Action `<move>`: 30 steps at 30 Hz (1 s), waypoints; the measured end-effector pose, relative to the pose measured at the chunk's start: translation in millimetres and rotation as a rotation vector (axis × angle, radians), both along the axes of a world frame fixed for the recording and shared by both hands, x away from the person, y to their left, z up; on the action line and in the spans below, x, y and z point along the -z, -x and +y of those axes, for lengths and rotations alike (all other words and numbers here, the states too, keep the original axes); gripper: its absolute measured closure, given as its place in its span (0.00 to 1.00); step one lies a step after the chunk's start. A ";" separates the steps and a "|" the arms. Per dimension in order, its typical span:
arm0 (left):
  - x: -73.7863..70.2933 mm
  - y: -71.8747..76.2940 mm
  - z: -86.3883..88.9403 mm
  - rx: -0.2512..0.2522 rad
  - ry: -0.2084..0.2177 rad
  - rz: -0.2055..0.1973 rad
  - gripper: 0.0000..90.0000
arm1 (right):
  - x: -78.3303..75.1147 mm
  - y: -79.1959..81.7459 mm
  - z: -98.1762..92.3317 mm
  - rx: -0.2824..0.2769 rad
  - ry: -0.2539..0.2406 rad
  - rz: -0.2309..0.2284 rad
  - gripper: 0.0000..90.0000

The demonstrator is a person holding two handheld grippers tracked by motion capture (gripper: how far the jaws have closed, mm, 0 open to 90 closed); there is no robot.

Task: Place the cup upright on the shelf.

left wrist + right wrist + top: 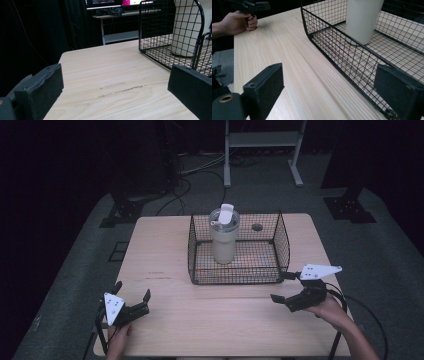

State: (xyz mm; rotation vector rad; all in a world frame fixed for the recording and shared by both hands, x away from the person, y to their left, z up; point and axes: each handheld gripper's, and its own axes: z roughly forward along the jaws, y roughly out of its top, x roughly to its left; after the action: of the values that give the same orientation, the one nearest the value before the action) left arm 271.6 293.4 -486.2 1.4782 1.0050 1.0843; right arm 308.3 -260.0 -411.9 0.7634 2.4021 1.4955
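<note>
Tumbler [223,236] upright in wire basket [280,251]; left gripper [132,300] and right gripper [284,287] released, jaws empty. Basket rim could be clipped on entry, tumbler tipped.

Bare table [210,315] lies open between the left gripper [133,302] and right gripper [282,287]. The basket [239,275] walls ring the tumbler [223,236]; its top stands open from above.
</note>
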 end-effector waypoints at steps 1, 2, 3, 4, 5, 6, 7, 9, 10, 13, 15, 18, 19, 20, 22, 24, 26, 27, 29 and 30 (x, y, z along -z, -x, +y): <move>0.0 0.0 0.0 0.000 0.000 0.000 0.00 | 1.6 1.3 -1.3 0.003 -0.003 0.001 0.10; 0.0 0.0 0.0 0.000 0.000 0.000 0.00 | 3.0 2.1 -2.4 0.004 -0.002 0.001 0.10; -0.1 0.1 0.0 -0.001 0.000 0.001 0.00 | 4.2 2.9 -3.4 0.007 -0.001 0.004 0.10; -0.1 0.1 -0.1 -0.001 0.000 0.000 0.00 | 5.3 3.7 -4.3 0.008 -0.001 0.007 0.10; -0.1 0.1 -0.2 -0.002 0.000 0.000 0.00 | 6.2 4.3 -5.0 0.011 -0.001 0.007 0.10; -0.1 0.1 -0.2 -0.002 -0.001 0.000 0.00 | 7.4 5.2 -5.9 0.011 -0.001 0.006 0.10; -0.1 0.1 -0.1 -0.002 -0.001 0.000 0.00 | 8.3 6.2 -6.9 0.013 0.000 0.010 0.10; -0.1 0.1 0.0 -0.002 -0.001 0.000 0.00 | 10.6 8.8 -9.3 0.017 0.001 0.014 0.10; -0.1 0.1 0.0 -0.002 0.000 0.000 0.00 | 11.7 9.9 -10.6 0.020 0.002 0.013 0.10; -0.1 0.2 -0.2 -0.002 -0.002 0.000 0.00 | 14.6 13.0 -14.6 0.029 -0.001 0.013 0.10; -0.1 0.2 -0.2 -0.002 -0.002 0.000 0.00 | 17.3 15.8 -17.9 0.036 -0.001 0.019 0.10; -0.1 0.2 -0.3 -0.003 -0.002 0.001 0.00 | 22.2 19.3 -21.6 0.040 0.000 0.022 0.10; -0.1 0.3 -0.3 -0.004 -0.003 0.002 0.00 | 23.4 20.2 -22.5 0.042 -0.001 0.025 0.10; -0.1 0.2 -0.3 -0.004 -0.003 0.002 0.00 | 25.4 21.5 -23.8 0.044 -0.002 0.026 0.10; -0.1 0.2 -0.4 -0.005 -0.004 0.002 0.00 | 28.0 23.5 -25.4 0.046 -0.002 0.029 0.10; -0.1 0.2 -0.5 -0.006 -0.004 0.002 0.00 | 30.6 25.9 -27.0 0.052 -0.006 0.032 0.10; -0.1 0.3 -0.6 -0.007 -0.005 0.002 0.00 | 33.9 28.9 -29.1 0.059 -0.015 0.035 0.10; -0.1 0.3 -0.6 -0.007 -0.006 0.002 0.00 | 35.3 29.9 -29.8 0.060 -0.019 0.036 0.09; -0.1 0.3 -0.7 -0.007 -0.007 0.002 0.00 | 39.3 33.6 -31.2 0.070 -0.025 0.043 0.10; -0.1 0.3 -0.8 -0.007 -0.008 0.002 0.00 | 42.3 35.9 -32.1 0.074 -0.031 0.043 0.10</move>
State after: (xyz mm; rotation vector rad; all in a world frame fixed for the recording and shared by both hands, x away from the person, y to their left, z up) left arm 271.3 292.7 -486.0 1.4828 1.0092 1.0933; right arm 272.3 -292.1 -454.2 0.8897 2.3590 1.5061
